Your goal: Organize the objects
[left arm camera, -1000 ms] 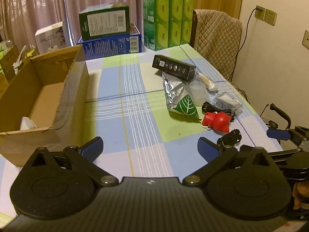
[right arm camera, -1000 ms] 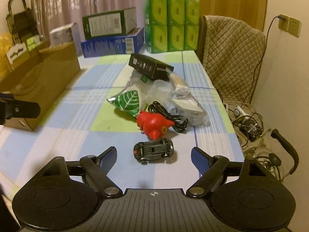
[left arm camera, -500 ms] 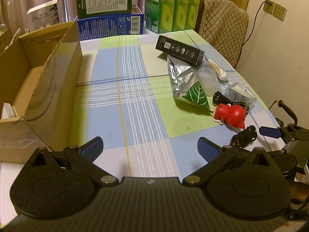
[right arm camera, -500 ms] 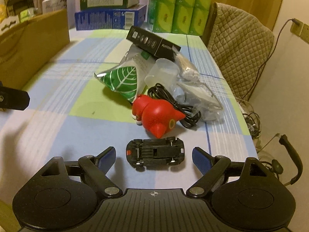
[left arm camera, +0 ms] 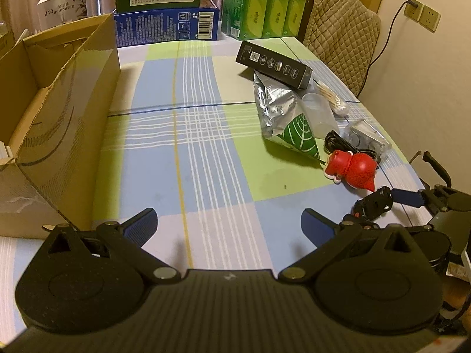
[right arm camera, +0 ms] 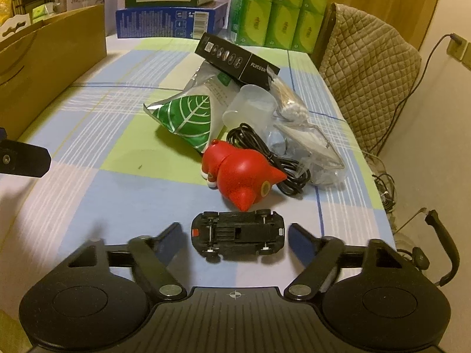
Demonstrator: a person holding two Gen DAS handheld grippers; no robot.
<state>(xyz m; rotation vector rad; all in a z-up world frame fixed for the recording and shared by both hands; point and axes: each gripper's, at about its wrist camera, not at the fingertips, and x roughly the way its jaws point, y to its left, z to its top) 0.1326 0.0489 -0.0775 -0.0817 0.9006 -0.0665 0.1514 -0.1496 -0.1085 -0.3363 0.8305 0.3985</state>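
An upside-down black toy car [right arm camera: 238, 236] lies on the checked tablecloth, right between the blue fingers of my right gripper [right arm camera: 235, 239], which stands open around it without touching. Just beyond it sits a red toy figure [right arm camera: 238, 173], then a black cable [right arm camera: 265, 150], a leaf-print foil bag [right arm camera: 188, 114], a clear cup [right arm camera: 250, 108] and a black box [right arm camera: 235, 57]. My left gripper [left arm camera: 229, 226] is open over bare cloth, empty. From the left wrist view the toy car [left arm camera: 373, 204] and red figure [left arm camera: 351, 169] are at the right, beside the right gripper's finger [left arm camera: 407, 196].
An open cardboard box [left arm camera: 59, 123] stands along the table's left side. Blue and green cartons [left arm camera: 167, 26] and green tissue packs [left arm camera: 265, 8] line the far edge. A quilted chair [right arm camera: 365, 67] and floor cables [right arm camera: 385, 188] are off the right edge.
My right gripper has moved forward and down, so the toy car now lies between its fingers. The left gripper has tilted downward and moved a little closer to the table.
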